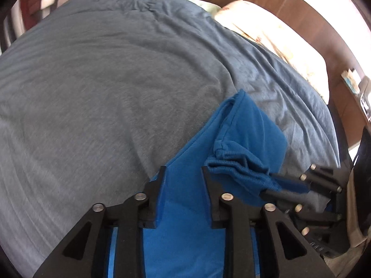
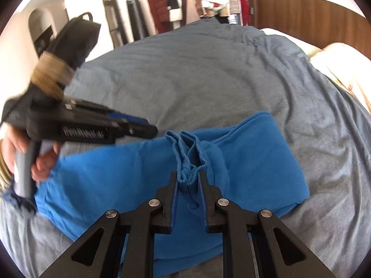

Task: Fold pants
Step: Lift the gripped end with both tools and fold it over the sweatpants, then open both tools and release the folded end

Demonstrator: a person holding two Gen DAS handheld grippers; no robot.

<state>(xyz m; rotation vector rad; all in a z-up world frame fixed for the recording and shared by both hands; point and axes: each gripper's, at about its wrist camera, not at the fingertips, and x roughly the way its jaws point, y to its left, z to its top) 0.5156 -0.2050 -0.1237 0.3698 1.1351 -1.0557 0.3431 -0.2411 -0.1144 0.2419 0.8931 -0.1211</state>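
Bright blue pants [image 2: 111,180] lie partly folded on a grey bed cover [image 2: 208,76]. My right gripper [image 2: 187,176] is shut on the bunched ribbed waistband [image 2: 187,162] and holds it up off the folded layers. In the left wrist view the right gripper [image 1: 269,183] comes in from the right, pinching the waistband [image 1: 238,164]. My left gripper [image 1: 184,169] is open and empty, its fingers hovering over the flat blue fabric [image 1: 185,208]. In the right wrist view the left gripper [image 2: 148,128] is held by a hand at the left, above the pants' edge.
The grey cover [image 1: 104,81] spans the bed. Cream pillows [image 1: 278,44] lie against a wooden headboard [image 1: 313,18]. Hanging clothes [image 2: 185,0] and a dark bag [image 2: 76,41] stand beyond the bed's far side.
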